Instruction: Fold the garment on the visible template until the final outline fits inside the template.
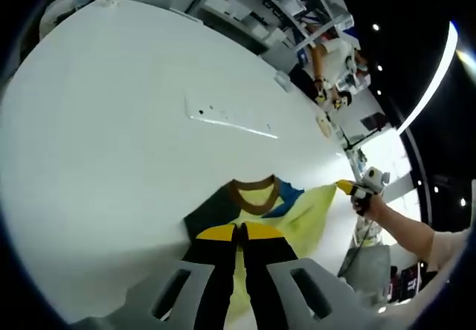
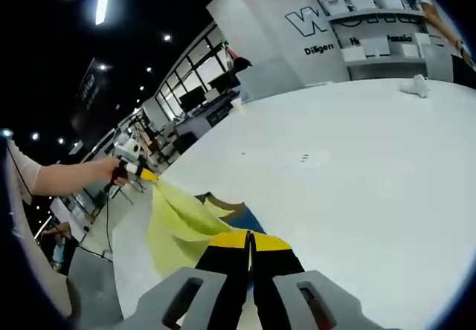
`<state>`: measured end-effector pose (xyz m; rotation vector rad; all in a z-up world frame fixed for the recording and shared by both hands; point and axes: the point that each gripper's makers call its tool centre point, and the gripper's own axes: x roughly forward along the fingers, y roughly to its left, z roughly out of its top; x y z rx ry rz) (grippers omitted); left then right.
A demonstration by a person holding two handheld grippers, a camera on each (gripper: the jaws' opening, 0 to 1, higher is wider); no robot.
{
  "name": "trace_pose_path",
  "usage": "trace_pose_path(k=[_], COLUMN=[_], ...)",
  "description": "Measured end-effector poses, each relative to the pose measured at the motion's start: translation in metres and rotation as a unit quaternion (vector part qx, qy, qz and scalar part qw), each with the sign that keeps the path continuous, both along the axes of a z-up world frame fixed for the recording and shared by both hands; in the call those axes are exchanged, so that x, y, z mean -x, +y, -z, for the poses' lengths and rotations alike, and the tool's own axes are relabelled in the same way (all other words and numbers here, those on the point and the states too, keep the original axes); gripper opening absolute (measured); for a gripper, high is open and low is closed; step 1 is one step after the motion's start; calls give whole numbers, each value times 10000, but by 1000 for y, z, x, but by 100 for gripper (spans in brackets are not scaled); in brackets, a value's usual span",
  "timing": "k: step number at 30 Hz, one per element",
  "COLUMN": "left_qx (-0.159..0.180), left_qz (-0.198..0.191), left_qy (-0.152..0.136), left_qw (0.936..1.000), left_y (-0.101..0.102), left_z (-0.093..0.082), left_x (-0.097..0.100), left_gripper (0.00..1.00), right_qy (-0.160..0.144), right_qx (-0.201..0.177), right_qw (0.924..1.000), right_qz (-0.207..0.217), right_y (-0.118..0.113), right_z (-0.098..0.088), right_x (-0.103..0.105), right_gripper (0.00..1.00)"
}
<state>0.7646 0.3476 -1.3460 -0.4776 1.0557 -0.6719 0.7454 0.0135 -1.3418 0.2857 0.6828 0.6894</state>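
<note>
Garment lifted off the tabletop (image 1: 111, 122)
My left gripper (image 1: 238, 233) and right gripper (image 2: 250, 241) each pinch the yellow garment (image 1: 305, 211) in pressed jaws

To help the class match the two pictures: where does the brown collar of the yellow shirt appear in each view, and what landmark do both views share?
Left gripper view: the brown collar lies just below the middle, directly above this view's shut jaw tips.
Right gripper view: the collar sits left of the middle, above the jaw tips, partly hidden by lifted yellow cloth.
Shared landmark: the white table under the yellow shirt.
</note>
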Motion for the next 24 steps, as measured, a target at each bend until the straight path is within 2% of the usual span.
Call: trace_pose_path(k=[6,15,24], left_qx=[-57,-38,10], left_qz=[-86,-460,-651], left_qy=[138,425,527], left_qw=[9999,9980,9965], left_y=[-3,0,1], left_z=[17,43,54], left_x=[-13,-30,-39], left_gripper=[4,4,5], right_qy=[173,395,509], right_qx=[68,145,232], right_qw=[9997,9986,9971], right_qz=[136,323,512], right_y=[-2,-1,2], right_z=[18,41,53], right_x=[-15,-33,-50], right_gripper=[0,0,0])
